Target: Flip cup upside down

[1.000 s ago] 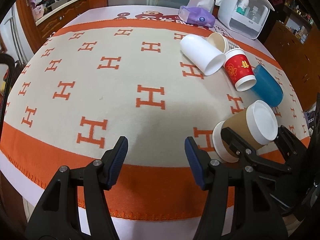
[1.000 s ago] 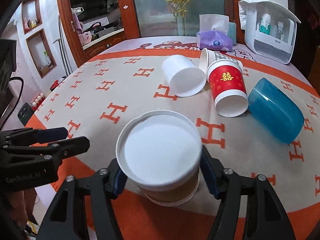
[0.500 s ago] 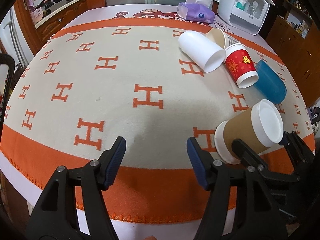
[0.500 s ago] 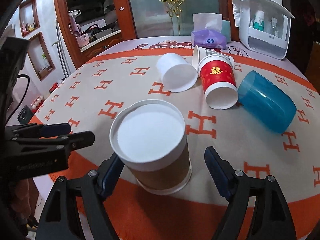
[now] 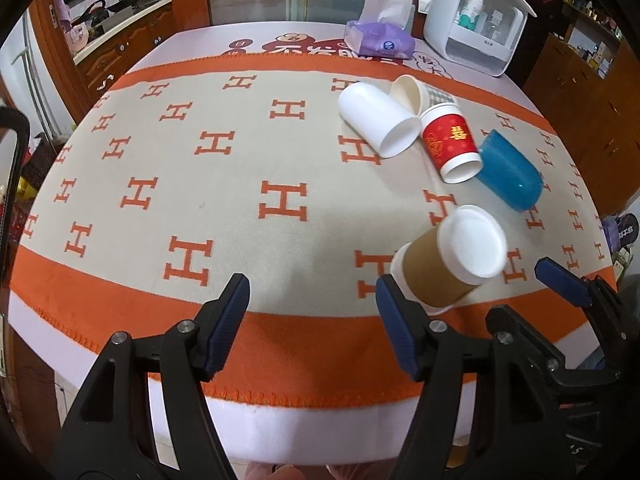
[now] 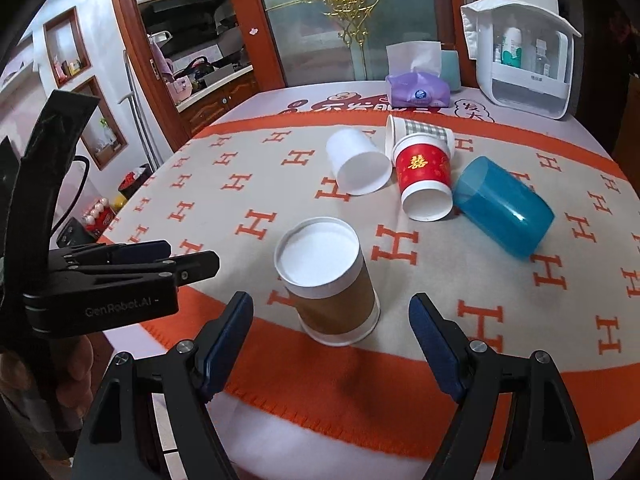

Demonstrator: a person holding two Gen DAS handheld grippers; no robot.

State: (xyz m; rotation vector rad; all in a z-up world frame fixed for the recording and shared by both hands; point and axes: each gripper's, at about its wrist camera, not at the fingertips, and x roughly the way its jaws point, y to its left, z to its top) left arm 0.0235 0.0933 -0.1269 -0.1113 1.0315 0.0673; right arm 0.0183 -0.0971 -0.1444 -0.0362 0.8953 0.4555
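A brown paper cup [image 6: 330, 280] with white rims stands upside down on the orange border of the tablecloth [image 6: 248, 196], its white base up. It also shows in the left wrist view [image 5: 448, 264]. My right gripper [image 6: 332, 336] is open and empty, just behind the cup and apart from it. My left gripper [image 5: 312, 324] is open and empty over the front edge, to the left of the cup; it shows at the left of the right wrist view [image 6: 160, 258].
Lying on their sides further back are a white cup [image 6: 358, 166], a checked cup [image 6: 420, 132], a red cup [image 6: 424, 178] and a blue plastic cup [image 6: 504, 212]. A purple tissue pack [image 6: 418, 90] and a white storage box [image 6: 524, 56] stand at the far edge.
My right gripper opened, let go of the brown cup standing upside down and drew back from it. My left gripper stayed open with little movement.
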